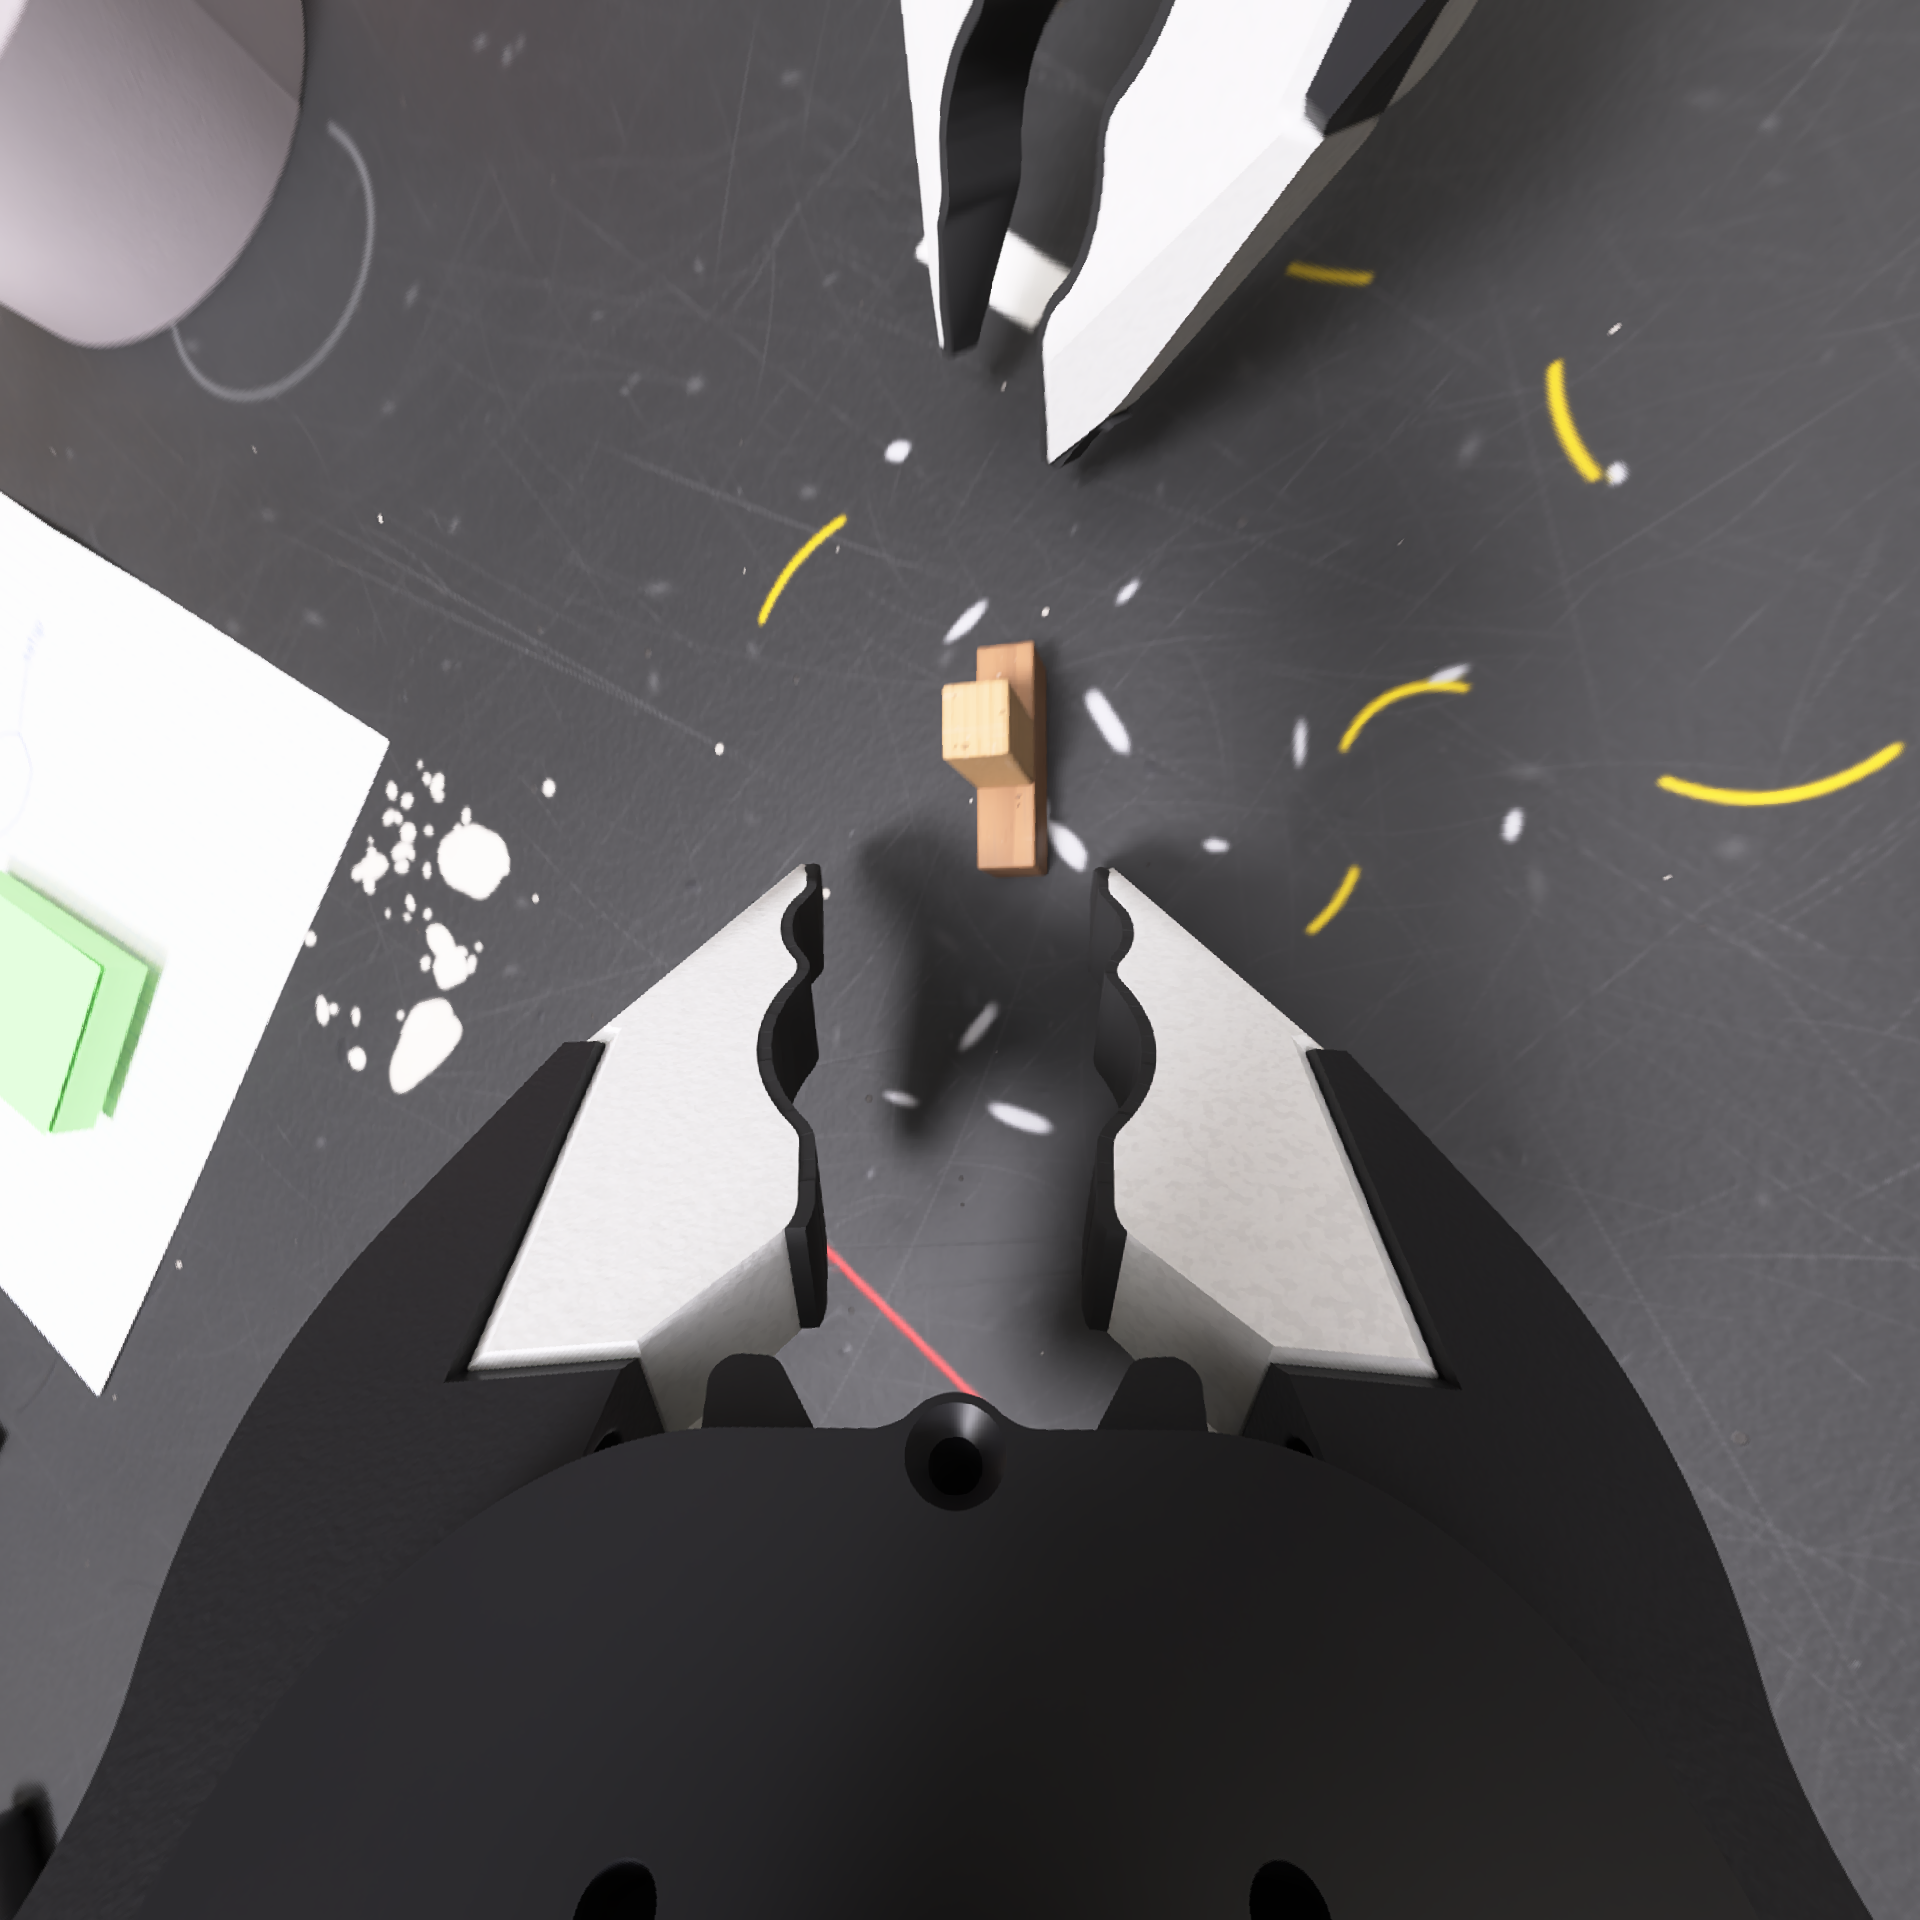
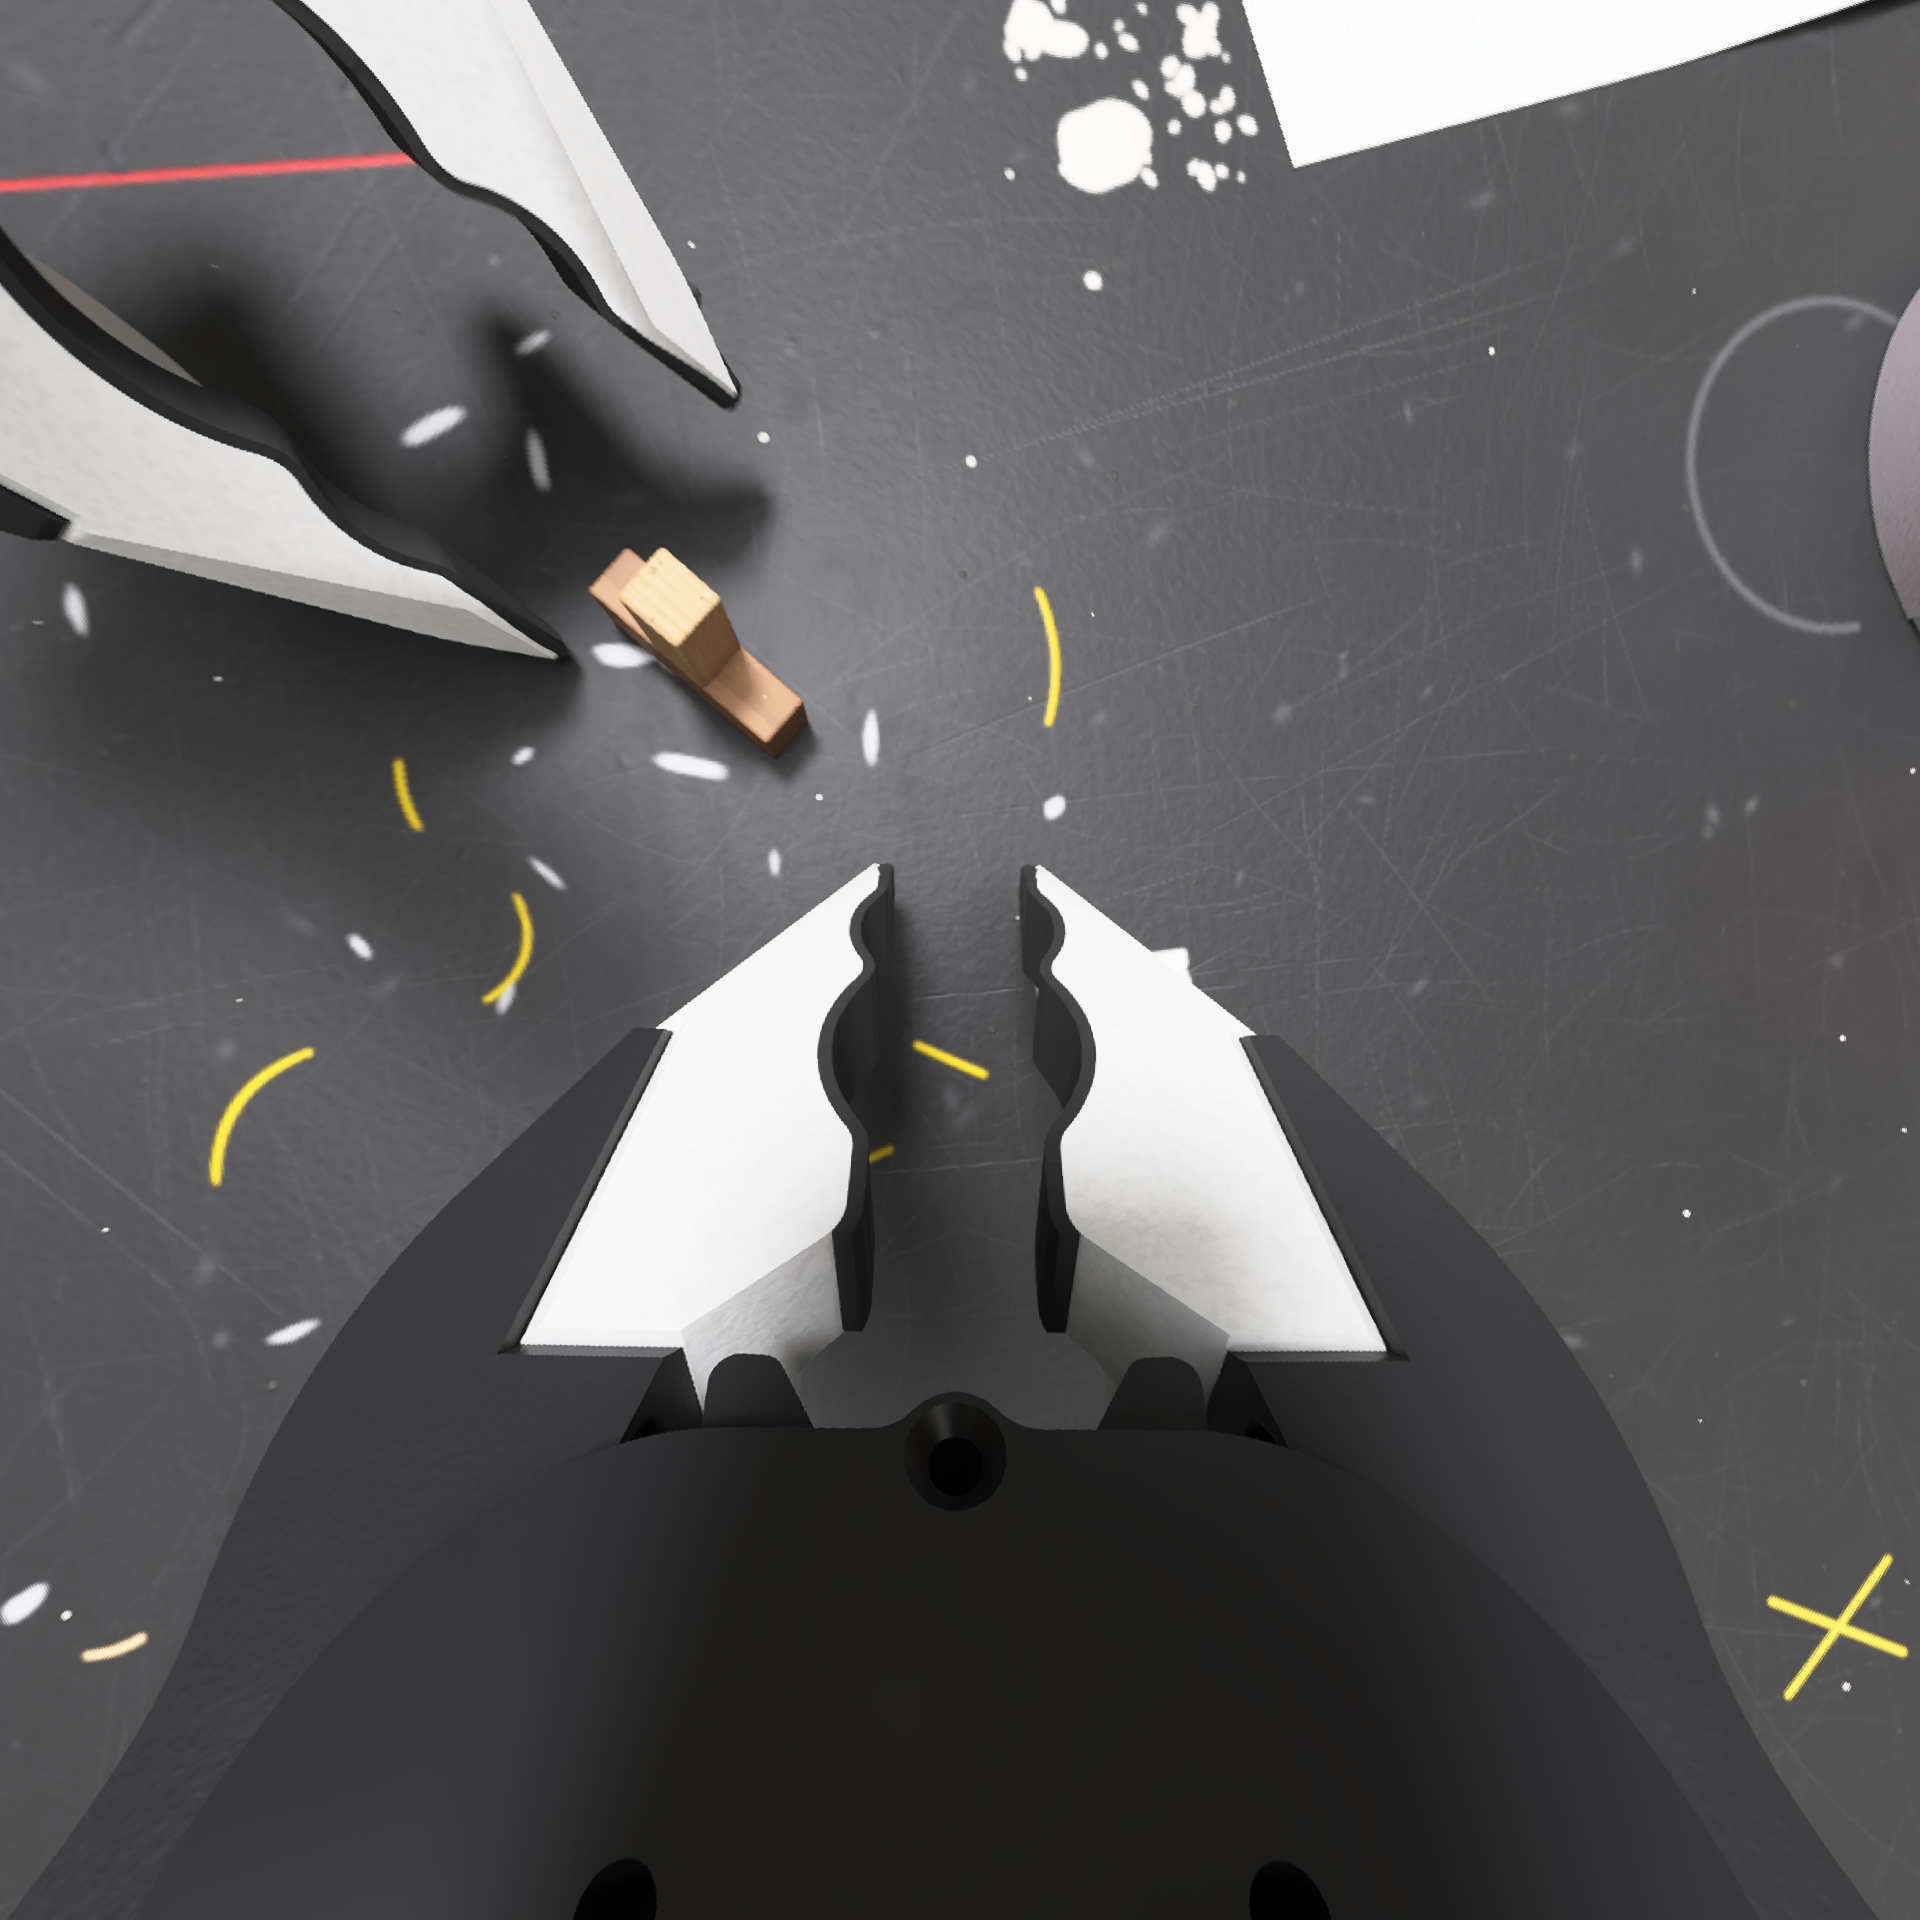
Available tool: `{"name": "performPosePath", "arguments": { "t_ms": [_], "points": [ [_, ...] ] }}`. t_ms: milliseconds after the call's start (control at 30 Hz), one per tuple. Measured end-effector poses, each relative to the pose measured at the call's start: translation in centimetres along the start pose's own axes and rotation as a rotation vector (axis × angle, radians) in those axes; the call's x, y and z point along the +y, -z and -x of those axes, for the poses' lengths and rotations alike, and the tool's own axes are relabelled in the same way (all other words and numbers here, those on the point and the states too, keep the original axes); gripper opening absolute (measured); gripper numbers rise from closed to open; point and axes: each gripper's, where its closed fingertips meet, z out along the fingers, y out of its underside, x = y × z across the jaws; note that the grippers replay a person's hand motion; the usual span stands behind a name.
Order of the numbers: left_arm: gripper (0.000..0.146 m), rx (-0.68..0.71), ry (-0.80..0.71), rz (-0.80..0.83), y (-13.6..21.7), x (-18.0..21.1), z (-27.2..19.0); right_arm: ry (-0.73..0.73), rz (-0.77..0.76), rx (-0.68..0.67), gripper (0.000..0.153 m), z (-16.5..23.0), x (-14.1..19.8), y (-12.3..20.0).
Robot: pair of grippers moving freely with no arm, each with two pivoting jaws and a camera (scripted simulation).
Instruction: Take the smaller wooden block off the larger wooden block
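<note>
Clearly nothing is lifted yet: the smaller wooden block (image 1: 977,732) sits crosswise on the larger wooden block (image 1: 1008,826), which lies flat mid-bench (image 1: 1455,1039). Both grippers hang above it, empty. The left gripper (image 1: 958,883) has its fingers spread wide, lined up just short of the stack; the right gripper (image 2: 956,878) shows a narrower gap. By count: two blocks, two grippers, one sheet of paper (image 1: 156,883), one green pad (image 1: 52,1018), one pale cylinder (image 1: 125,166).
</note>
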Motion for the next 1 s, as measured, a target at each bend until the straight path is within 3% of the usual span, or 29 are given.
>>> {"name": "performPosePath", "arguments": {
  "t_ms": [167,300,500,600,833,1000],
  "points": [
    [0.04,-0.025,-0.026,-0.115,0.8,-2.2,-0.1,-0.031,-0.037,-0.087,0.013,0.9,-0.7,1.2],
    [0.036,-0.021,-0.073,-0.083,-0.2,-2.2,-0.9,-0.063,-0.031,-0.16,0.012,1.6,-0.8,1.8],
    [0.023,-0.033,-0.041,-0.099,-0.7,-2.6,-0.6,-0.134,-0.059,-0.226,0.016,1.7,-0.8,2.4],
    [0.011,-0.039,-0.006,-0.121,-0.5,-2.7,-0.1,-0.155,-0.089,-0.208,0.028,1.4,-0.7,3.1],
    [0.011,0.008,0.118,-0.179,-0.1,-3.0,0.6,-0.138,-0.135,-0.144,0.029,2.0,0.8,5.7],
    [0.011,0.062,0.21,-0.249,0.6,-3.6,0.9,-0.08,-0.15,-0.192,0.02,4.4,1.4,6.8]
  ]
}}
